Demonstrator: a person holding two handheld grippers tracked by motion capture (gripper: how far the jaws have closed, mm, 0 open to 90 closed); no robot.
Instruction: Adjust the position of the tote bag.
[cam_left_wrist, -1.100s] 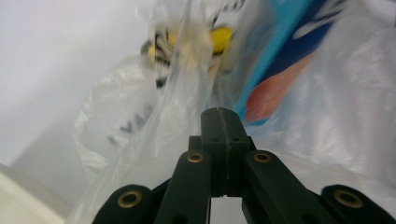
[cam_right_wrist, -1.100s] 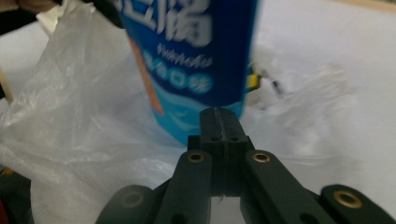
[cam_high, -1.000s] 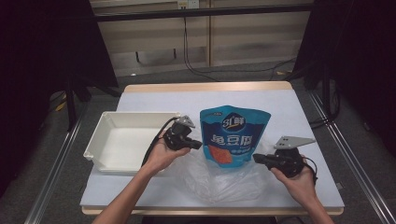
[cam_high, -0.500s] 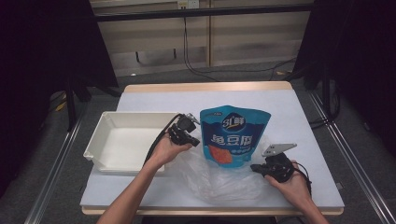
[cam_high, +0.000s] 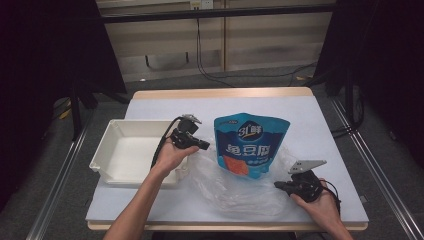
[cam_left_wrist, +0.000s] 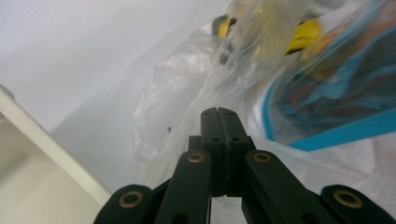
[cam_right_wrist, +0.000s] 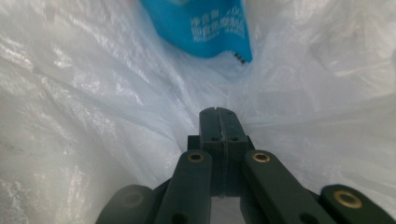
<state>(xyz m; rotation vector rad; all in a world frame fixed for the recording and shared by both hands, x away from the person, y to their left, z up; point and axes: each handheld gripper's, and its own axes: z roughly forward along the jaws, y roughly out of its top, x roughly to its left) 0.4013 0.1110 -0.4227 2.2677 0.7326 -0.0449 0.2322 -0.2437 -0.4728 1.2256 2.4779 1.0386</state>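
The worktop (cam_high: 320, 115) has open room along its far edge and far right corner; its near edge runs just under both forearms. The white tray (cam_high: 116, 159) takes up the left part, its near rim close to the worktop's near-left edge and its right wall just beside the left hand (cam_high: 172, 154). Bare surface remains between the tray's far rim and the far edge.

The blue snack pouch (cam_high: 250, 145) stands upright near the middle, printed face toward the person, with its lower part inside or against the clear plastic bag (cam_high: 235, 187). The bag lies crumpled across the near middle of the worktop, spreading from beside the tray almost to the right hand (cam_high: 320, 200). In the left hand-held gripper view, the crinkled film and the pouch's blue edge lie straight ahead of the jaws, and the tray's rim cuts across the lower left.

The left hand-held gripper (cam_high: 205, 145) is held above the tray's right wall, pointing right toward the pouch; its jaws are pressed together, with nothing visibly between them. The right hand-held gripper (cam_high: 278, 185) sits low at the bag's right edge, pointing left into the film; its jaws are likewise closed tight. Whether film is pinched between them cannot be told. Both forearms come in from the near edge, the left angled up to the right.
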